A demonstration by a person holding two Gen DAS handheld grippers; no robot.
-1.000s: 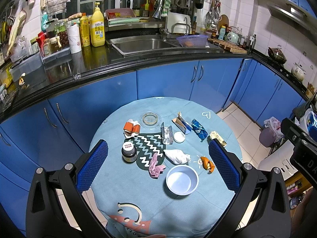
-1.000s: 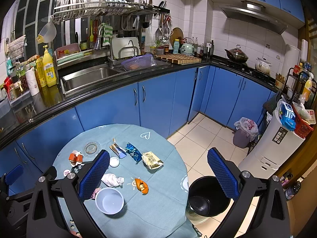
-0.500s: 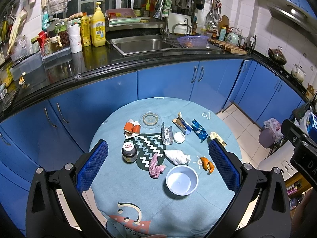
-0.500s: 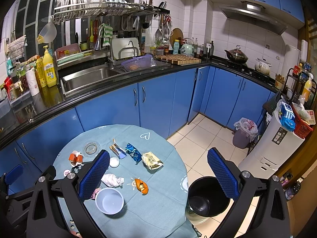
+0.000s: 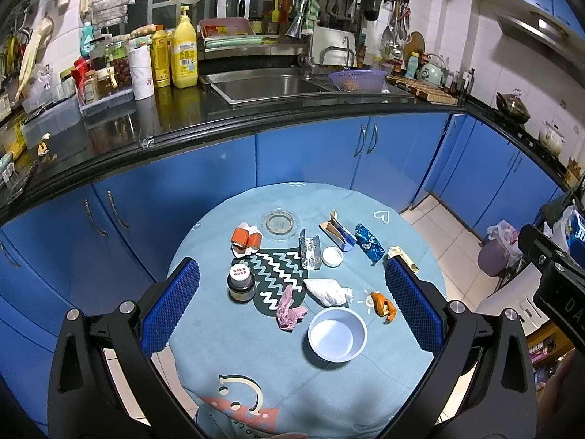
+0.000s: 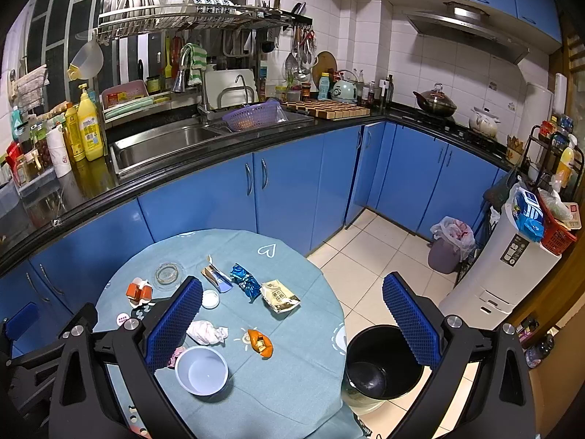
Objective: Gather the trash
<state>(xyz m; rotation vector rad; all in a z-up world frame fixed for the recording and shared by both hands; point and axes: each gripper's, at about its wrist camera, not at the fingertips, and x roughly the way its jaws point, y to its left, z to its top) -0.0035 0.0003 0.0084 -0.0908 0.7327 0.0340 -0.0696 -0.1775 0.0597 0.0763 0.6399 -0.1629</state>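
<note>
A round table with a teal cloth [image 5: 226, 344] holds scattered trash: a crumpled white tissue [image 5: 328, 291], a pink wrapper [image 5: 289, 309], an orange peel [image 5: 383, 305], a blue foil wrapper [image 5: 369, 243], a beige snack packet [image 6: 279, 296], a small opened carton [image 5: 338, 232], a silver foil strip [image 5: 310, 254] and an orange-and-white pack [image 5: 245, 239]. My left gripper [image 5: 292, 314] is open and empty, high above the table. My right gripper [image 6: 292, 329] is open and empty, above the table's right side. A black trash bin [image 6: 380, 360] stands on the floor right of the table.
A pale blue bowl [image 5: 337, 333], a dark jar [image 5: 241, 283], a glass ashtray [image 5: 279, 222] and a white lid [image 5: 332, 255] also sit on the table. Blue cabinets and a black counter with a sink [image 5: 270, 86] lie behind. A white appliance [image 6: 501, 267] stands at the right.
</note>
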